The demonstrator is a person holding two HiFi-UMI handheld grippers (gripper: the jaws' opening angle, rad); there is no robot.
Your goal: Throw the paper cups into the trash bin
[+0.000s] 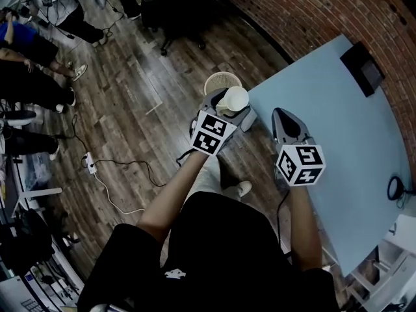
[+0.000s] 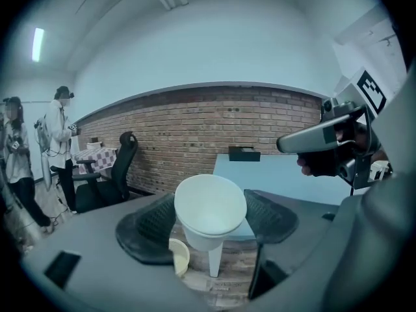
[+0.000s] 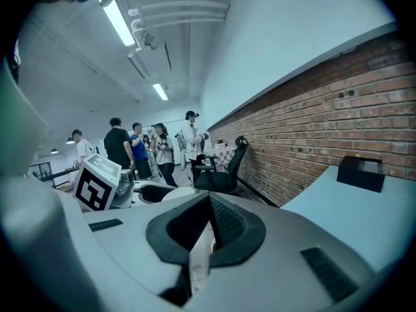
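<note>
Pale blue table [image 1: 338,122], black box [image 1: 362,68] at its far corner, wood floor [image 1: 143,103], trash bin [image 1: 221,82], power strip [image 1: 89,163]

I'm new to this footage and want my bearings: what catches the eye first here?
A white paper cup sits clamped in the left hand-held gripper, close to the pale trash bin on the wooden floor. To its right, the right hand-held gripper, jaws together and empty, is at the edge of a light blue table by a brick wall.
</note>
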